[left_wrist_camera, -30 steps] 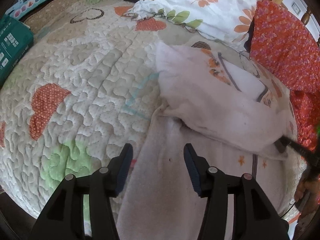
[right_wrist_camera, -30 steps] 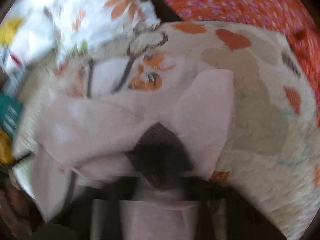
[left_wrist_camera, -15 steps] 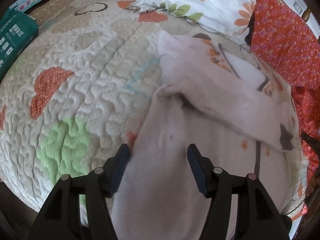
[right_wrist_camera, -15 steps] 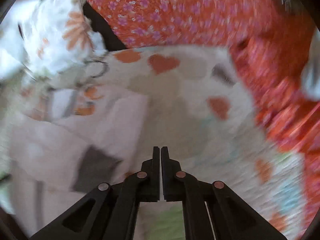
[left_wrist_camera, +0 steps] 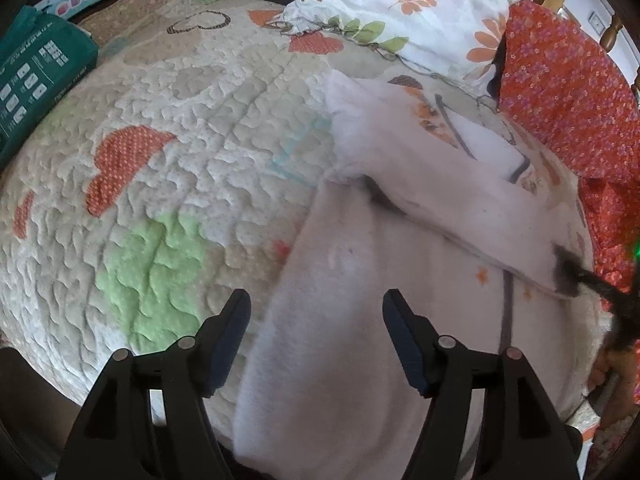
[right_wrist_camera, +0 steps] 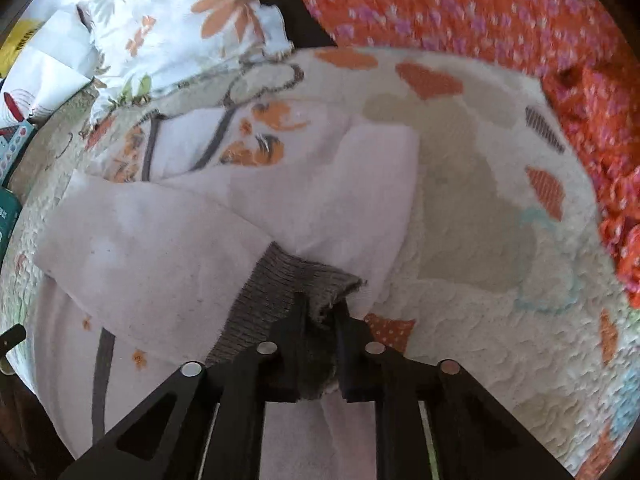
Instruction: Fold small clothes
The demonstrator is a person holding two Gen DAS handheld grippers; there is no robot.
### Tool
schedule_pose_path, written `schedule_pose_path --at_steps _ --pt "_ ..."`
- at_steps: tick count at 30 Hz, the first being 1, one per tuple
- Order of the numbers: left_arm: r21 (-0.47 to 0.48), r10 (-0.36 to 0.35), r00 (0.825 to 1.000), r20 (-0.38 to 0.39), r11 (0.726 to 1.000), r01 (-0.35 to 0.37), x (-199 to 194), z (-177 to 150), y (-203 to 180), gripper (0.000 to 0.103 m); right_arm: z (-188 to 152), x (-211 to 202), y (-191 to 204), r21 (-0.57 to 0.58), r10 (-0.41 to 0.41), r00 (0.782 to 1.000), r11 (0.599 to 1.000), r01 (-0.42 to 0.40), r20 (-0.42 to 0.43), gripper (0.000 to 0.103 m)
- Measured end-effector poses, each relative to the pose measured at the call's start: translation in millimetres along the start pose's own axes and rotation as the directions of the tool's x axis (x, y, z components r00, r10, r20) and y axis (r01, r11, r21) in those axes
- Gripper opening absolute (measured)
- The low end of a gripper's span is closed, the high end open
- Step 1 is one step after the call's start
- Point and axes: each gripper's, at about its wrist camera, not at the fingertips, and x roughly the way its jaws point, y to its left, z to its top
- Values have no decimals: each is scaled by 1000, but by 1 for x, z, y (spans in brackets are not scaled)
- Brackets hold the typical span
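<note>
- Soft and bumpy, the quilt [left_wrist_camera: 192, 168] on the bed has orange hearts and green patches on it.
- At the far side I see a flowery pillow [left_wrist_camera: 400, 12] and an orange flowered cloth [left_wrist_camera: 568, 96].
- A teal box [left_wrist_camera: 36, 76] sits at the left edge of the bed.
- The small white top [left_wrist_camera: 380, 280] lies flat on the quilt, and one sleeve [right_wrist_camera: 160, 248] is folded across its body.
- My left gripper [left_wrist_camera: 316, 328] hangs over the near part of the top. Its fingers are spread and are opening wider, with nothing pinched.
- My right gripper [right_wrist_camera: 322, 320] is closing its fingers on the grey cuff [right_wrist_camera: 288, 284] of that sleeve, and they pinch it.
</note>
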Motion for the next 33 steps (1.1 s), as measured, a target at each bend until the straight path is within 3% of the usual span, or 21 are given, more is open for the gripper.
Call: schedule_pose_path --at_steps 4,5,8,11,14,17,18,21,24,28,33 --pt "-1 11 1000 -2 1000 -11 8 12 2 68 7 -11 -15 50 -74 997 996 73 17 10" --pt "9 13 1000 1 1000 -13 10 15 0 68 8 -9 -19 61 -98 995 993 97 9 4" --pt "41 23 1000 13 999 -24 20 28 -9 70 9 -3 -33 78 -222 975 972 222 -10 4" --pt "58 43 999 19 997 -44 34 45 -15 72 3 4 -49 126 -182 982 974 186 -42 4" --pt "40 60 998 23 997 -61 48 60 -17 72 -1 -6 -54 144 -179 984 974 177 -3 4" --pt "-23 167 986 -19 986 -168 67 67 -5 72 3 -18 -52 155 -170 985 975 163 37 4" --pt "-35 165 986 -1 986 -165 66 66 -3 72 6 -23 -49 152 -169 984 976 159 53 4" --pt "-39 178 984 29 983 -177 60 59 -3 71 21 -31 -28 122 -119 988 987 107 102 6" --pt "-50 133 989 66 990 -130 51 47 0 71 37 -25 6 52 -28 993 998 22 112 13" --pt "-28 120 989 91 993 -118 43 31 4 71 48 2 60 -17 112 992 994 -111 58 15" --pt "38 96 993 70 994 -99 35 19 5 71 39 39 126 -83 219 975 972 -221 -28 15"
